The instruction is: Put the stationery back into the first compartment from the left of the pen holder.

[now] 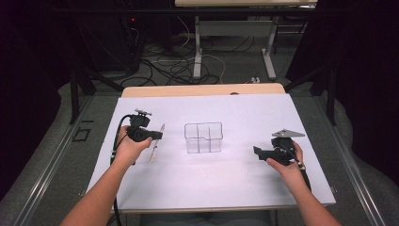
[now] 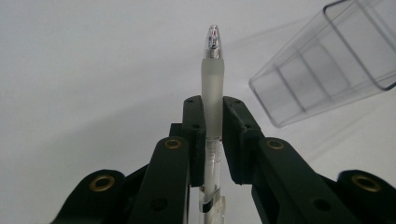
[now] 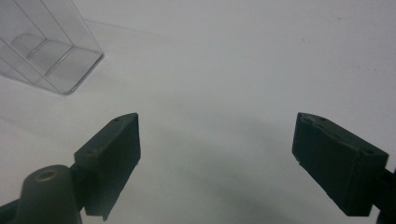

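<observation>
The left gripper [image 2: 212,135] clamps a pen [image 2: 212,79], left of the clear box [image 1: 203,137]. The right gripper [image 3: 217,154], jaws wide apart and empty, sits right of the box

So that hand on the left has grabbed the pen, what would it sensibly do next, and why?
Probably lift the pen and carry it toward the clear divided box. The left gripper has its jaws shut on the pen's frosted grip, so the grasp looks done, and the box stands open-topped just to the side. The right gripper is wide open over bare table, holding nothing.
</observation>
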The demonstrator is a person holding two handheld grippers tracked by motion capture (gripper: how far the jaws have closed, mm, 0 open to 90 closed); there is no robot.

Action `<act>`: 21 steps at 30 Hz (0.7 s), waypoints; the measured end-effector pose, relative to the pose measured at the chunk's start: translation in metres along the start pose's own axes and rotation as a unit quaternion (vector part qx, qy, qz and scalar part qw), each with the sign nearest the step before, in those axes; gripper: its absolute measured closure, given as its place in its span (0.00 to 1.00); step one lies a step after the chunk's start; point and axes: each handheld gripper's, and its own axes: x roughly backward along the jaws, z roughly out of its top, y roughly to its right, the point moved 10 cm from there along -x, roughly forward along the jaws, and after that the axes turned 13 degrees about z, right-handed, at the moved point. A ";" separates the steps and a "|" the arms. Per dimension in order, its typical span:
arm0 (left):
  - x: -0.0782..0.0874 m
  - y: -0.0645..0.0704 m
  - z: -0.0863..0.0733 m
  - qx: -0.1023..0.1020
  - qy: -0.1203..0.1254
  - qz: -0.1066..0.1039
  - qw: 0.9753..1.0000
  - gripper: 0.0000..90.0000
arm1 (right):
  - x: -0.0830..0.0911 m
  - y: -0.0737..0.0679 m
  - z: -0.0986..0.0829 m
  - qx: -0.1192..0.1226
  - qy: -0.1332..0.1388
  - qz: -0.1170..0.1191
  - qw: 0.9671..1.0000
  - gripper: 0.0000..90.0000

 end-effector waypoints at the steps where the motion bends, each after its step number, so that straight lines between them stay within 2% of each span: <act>1: 0.002 0.000 0.002 0.010 0.006 0.000 1.000 0.89 | 0.000 0.000 0.000 0.002 0.000 0.000 1.000 0.16; 5: 0.007 -0.002 0.011 0.019 0.036 0.004 0.999 0.89 | 0.000 0.000 -0.001 0.007 -0.004 -0.003 1.000 0.16; 8: 0.010 -0.002 0.018 0.032 0.067 0.010 0.997 0.89 | -0.001 -0.001 -0.001 0.010 -0.005 -0.002 1.000 0.14; 12: 0.015 -0.002 0.026 0.042 0.093 0.004 0.995 0.89 | 0.000 0.000 0.000 0.008 -0.002 -0.004 1.000 0.13; 13: 0.016 -0.001 0.028 0.048 0.104 0.002 0.993 0.89 | 0.000 0.000 -0.001 0.007 -0.002 -0.003 1.000 0.13; 14: 0.018 -0.001 0.030 0.049 0.106 -0.003 0.993 0.89 | 0.000 -0.001 -0.001 0.007 -0.002 -0.002 1.000 0.12; 16: 0.021 0.001 0.035 0.060 0.125 -0.005 0.990 0.89 | 0.000 0.000 -0.001 0.006 -0.002 -0.002 1.000 0.10; 18: 0.025 0.002 0.039 0.060 0.136 -0.006 0.989 0.89 | 0.000 0.000 0.000 0.005 0.001 -0.003 1.000 0.10; 19: 0.027 0.003 0.043 0.065 0.156 -0.003 0.986 0.89 | 0.000 0.000 0.000 0.003 0.001 -0.002 1.000 0.10; 20: 0.028 0.004 0.044 0.067 0.161 -0.005 0.985 0.89 | 0.000 0.000 0.000 0.004 0.001 -0.002 1.000 0.08; 21: 0.030 0.005 0.047 0.069 0.172 -0.007 0.983 0.89 | 0.000 0.000 0.000 0.003 0.001 -0.001 1.000 0.07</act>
